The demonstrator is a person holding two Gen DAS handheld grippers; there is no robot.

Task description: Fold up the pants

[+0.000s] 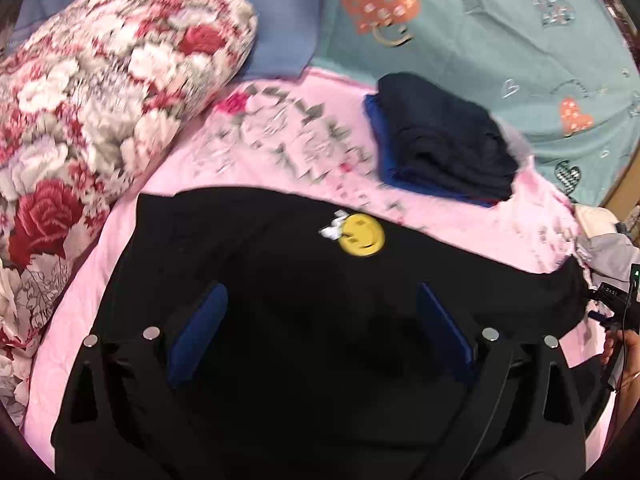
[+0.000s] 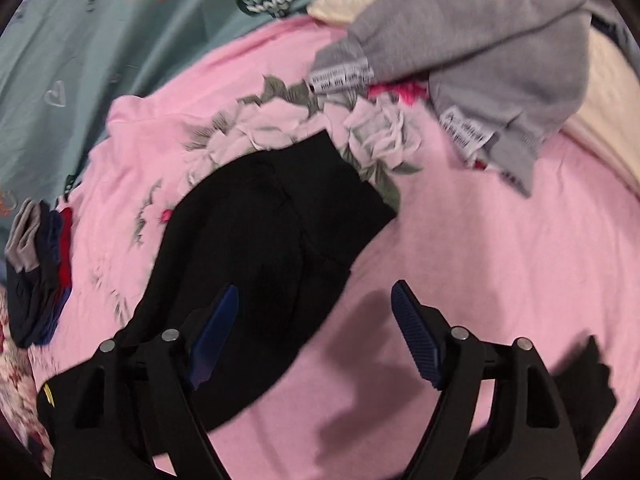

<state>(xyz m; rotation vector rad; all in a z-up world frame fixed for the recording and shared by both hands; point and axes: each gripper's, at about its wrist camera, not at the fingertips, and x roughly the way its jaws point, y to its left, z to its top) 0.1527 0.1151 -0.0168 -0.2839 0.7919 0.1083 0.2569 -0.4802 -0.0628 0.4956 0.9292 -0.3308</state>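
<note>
My left tongs (image 1: 320,332) stand wide apart over the black pants (image 1: 280,280), the blue pads (image 1: 198,336) clear of the cloth on both sides; nothing is gripped. The pants lie spread on the pink floral bedspread (image 1: 288,140), a yellow smiley patch (image 1: 361,235) showing near their far edge.

My right tongs (image 2: 316,336) are parted, with nothing between the pads. The left pad (image 2: 212,336) hangs over one end of the pants (image 2: 260,240); the right pad (image 2: 416,340) is over bare pink bedspread (image 2: 480,260). I cannot tell whether the left pad touches the cloth. In the right wrist view the pants run as a dark band from lower left up toward the printed grey roses.

Other items noted: a folded stack of dark garments (image 1: 444,140) with a blue layer beneath sits beyond the pants, at the border of the bedspread and a teal heart-print sheet (image 1: 500,28). A red and white floral quilt (image 1: 100,92) is bundled at the left. A grey garment (image 2: 460,40) with white labels lies on a cream one (image 2: 600,112) at the far right of the bed. A hand (image 1: 624,356) shows at the right edge of the left wrist view.
</note>
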